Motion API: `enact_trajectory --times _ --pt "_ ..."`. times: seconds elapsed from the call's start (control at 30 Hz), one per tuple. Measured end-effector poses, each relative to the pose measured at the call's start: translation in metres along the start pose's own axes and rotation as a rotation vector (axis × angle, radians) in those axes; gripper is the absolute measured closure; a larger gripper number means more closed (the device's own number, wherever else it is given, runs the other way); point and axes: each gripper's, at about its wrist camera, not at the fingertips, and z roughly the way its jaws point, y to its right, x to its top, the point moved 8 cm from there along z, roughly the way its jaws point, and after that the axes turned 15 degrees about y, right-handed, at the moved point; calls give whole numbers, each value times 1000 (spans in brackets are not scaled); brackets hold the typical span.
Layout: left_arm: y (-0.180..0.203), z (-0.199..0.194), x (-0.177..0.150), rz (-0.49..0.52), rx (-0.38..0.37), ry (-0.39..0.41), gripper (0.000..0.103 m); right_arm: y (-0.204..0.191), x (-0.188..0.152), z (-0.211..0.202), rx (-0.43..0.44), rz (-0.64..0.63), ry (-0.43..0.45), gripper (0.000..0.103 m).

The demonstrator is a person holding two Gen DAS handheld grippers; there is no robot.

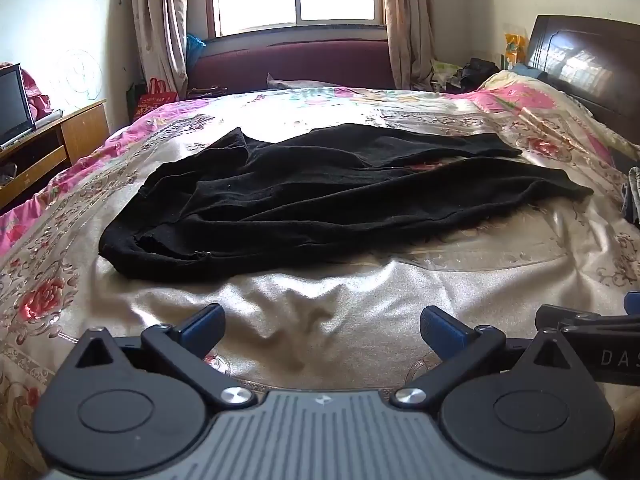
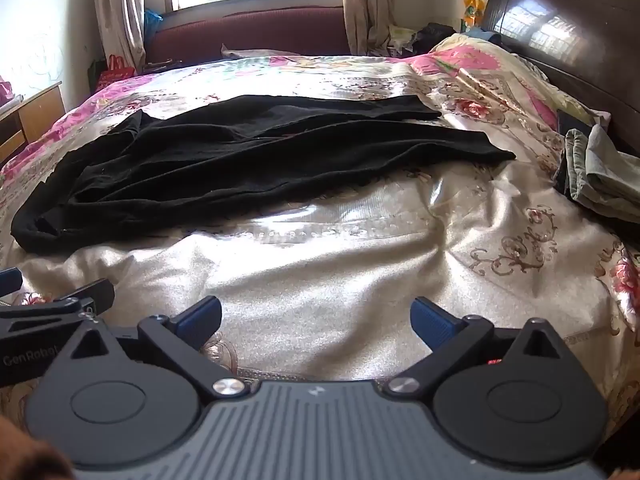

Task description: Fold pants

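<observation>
Black pants [image 1: 320,196] lie spread and rumpled across the middle of the bed, waistband at the left, both legs running to the right; they also show in the right wrist view [image 2: 248,164]. My left gripper [image 1: 322,326] is open and empty, low over the bedspread in front of the pants. My right gripper [image 2: 316,318] is open and empty, also short of the pants, to the right of the left one. The right gripper's side shows at the left view's right edge [image 1: 592,328]; the left gripper's side shows at the right view's left edge [image 2: 52,308].
The floral satin bedspread [image 2: 360,272] covers the bed. Folded grey-green clothes [image 2: 600,172] lie at the right edge. A dark headboard [image 2: 568,32] stands at right, a wooden TV cabinet [image 1: 48,148] at left, a maroon sofa [image 1: 292,64] under the window.
</observation>
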Motion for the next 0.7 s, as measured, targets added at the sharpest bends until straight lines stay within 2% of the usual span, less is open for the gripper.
enact_trajectory --times 0.7 --pt "-1 -6 1 16 6 20 0 -1 -6 -5 -5 -5 0 3"
